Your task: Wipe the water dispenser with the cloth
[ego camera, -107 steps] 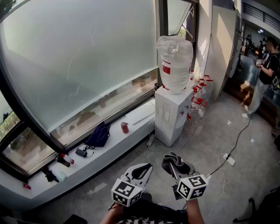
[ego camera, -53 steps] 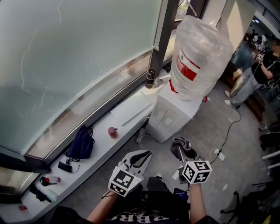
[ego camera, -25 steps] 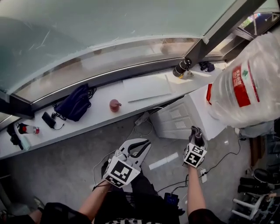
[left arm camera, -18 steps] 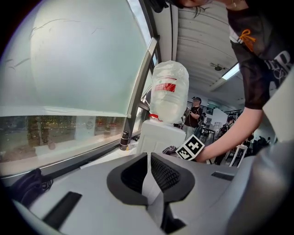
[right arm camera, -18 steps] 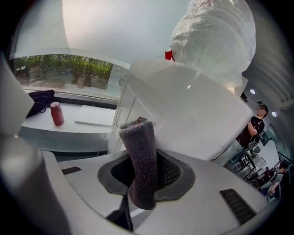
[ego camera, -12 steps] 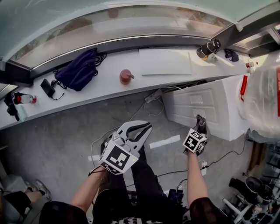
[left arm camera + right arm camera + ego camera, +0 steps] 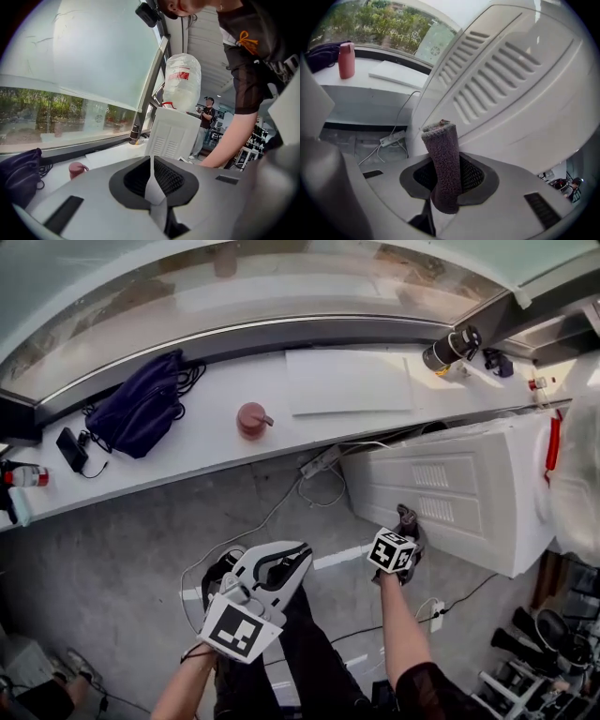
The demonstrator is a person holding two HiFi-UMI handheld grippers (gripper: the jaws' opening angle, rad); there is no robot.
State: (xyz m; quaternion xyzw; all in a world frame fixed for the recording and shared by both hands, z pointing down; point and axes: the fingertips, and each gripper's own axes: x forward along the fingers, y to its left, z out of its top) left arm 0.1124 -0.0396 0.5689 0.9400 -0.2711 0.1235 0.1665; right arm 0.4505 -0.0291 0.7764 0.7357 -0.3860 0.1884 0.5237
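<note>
The white water dispenser (image 7: 459, 493) stands at the right, its big clear bottle (image 7: 574, 484) at the frame's edge. My right gripper (image 7: 405, 527) is shut on a rolled grey cloth (image 7: 407, 515), whose tip is at the dispenser's vented side panel. In the right gripper view the cloth (image 7: 444, 161) stands up between the jaws of that gripper (image 7: 443, 187), just before the vents of the dispenser (image 7: 511, 89). My left gripper (image 7: 298, 555) hangs shut and empty over the floor, to the left. Its own view shows the left gripper (image 7: 151, 165), the dispenser (image 7: 171, 136) and the bottle (image 7: 182, 82) further off.
A white window ledge (image 7: 197, 451) carries a dark bag (image 7: 141, 409), a red bottle (image 7: 251, 418), a flat white board (image 7: 349, 381) and a black cylinder (image 7: 450, 346). A power strip (image 7: 322, 462) and cables lie on the grey floor. A person (image 7: 205, 122) stands far behind.
The head view has swung steeply down as I closed in on the dispenser. My right gripper has carried the cloth up to the side panel. The left gripper stays shut.
</note>
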